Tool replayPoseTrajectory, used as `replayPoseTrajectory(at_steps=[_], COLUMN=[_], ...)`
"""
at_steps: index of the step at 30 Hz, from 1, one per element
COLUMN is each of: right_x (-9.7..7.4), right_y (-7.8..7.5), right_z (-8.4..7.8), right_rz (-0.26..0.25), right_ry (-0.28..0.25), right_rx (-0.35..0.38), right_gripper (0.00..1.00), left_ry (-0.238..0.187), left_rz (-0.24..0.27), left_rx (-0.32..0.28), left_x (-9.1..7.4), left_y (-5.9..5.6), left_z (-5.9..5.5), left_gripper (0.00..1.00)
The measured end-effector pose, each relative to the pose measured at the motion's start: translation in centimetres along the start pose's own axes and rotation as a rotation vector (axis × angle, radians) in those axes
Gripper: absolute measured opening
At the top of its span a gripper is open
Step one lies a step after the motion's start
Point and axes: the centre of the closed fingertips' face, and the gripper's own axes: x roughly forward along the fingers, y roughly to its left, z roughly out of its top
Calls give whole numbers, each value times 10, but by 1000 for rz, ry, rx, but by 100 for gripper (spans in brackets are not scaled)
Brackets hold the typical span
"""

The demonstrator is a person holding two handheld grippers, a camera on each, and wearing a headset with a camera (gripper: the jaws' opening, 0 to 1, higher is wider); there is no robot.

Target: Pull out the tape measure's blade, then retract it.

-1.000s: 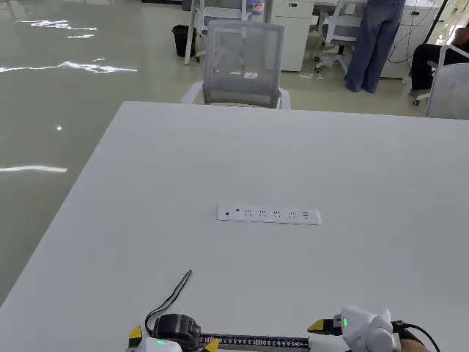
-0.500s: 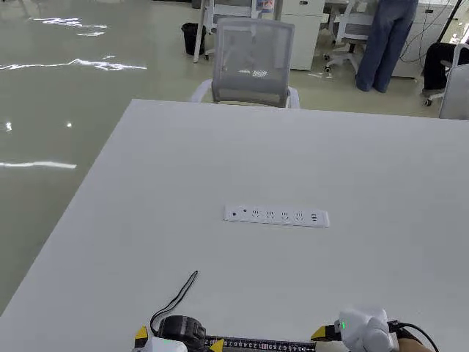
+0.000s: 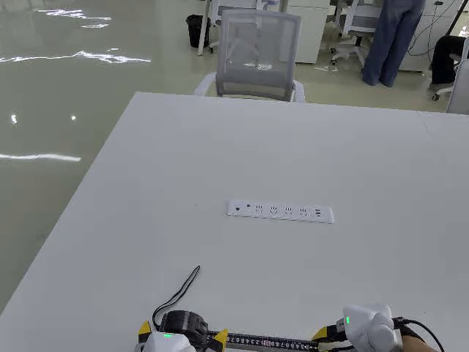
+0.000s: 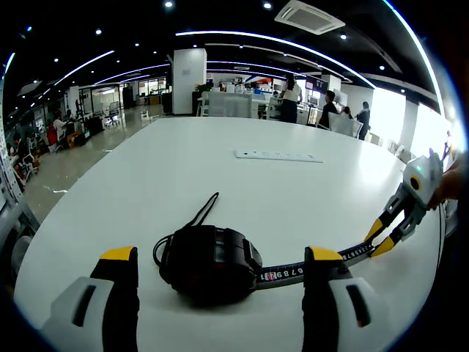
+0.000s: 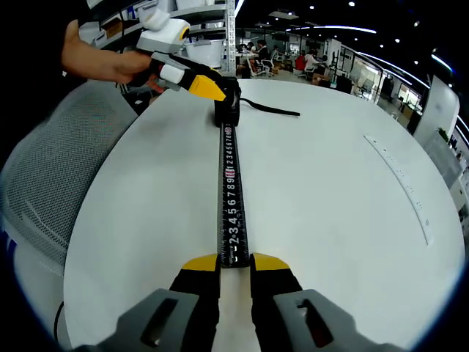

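Head view looked down on a white counter (image 3: 146, 183) with the tape measure (image 3: 185, 323) lying at its near edge. It had a black case, with a black wrist strap (image 3: 180, 292) curling away toward the far side. The left tool (image 3: 182, 336) sat over the case, its two yellow-tipped jaws apart, one on each side of the body. From the case the blade (image 3: 267, 342) ran flat along the counter to the right tool (image 3: 323, 336), whose white housing showed a green light. A white power strip (image 3: 280, 211) lay near the middle of the counter, well apart from the tape measure. A grey mesh chair (image 3: 258, 51) stood at the far edge, and a person (image 3: 396, 33) stood beyond it.

Left gripper view showed the case between the parted jaws with a gap on both sides. The blade left the case low down, passed behind one jaw and reached the right tool near the counter's edge.

Right gripper view looked along the blade, its printed numbers face up, to the case at the far end. The right tool's jaws were drawn close together and clamped on the blade's free end, which sat between the yellow tips. A hand (image 5: 110, 62) held the left tool at the case.
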Motion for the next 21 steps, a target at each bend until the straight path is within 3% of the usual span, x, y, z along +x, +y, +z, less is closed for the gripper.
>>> replayPoseTrajectory(at_steps=[4,13,21], right_x=[0,0,0], right_y=[0,-1,-1], right_z=[1,1,0], right_rz=[0,0,-4], right_ry=[6,12,11], right_rx=[-3,-1,-1], right_gripper=[14,14,14], left_ry=[-5,32,43], left_rz=[22,49,50], left_rx=[-37,-75,-92], left_x=[1,12,18], left_y=[4,11,16], left_z=[-3,-11,-10], left_gripper=[90,84,71])
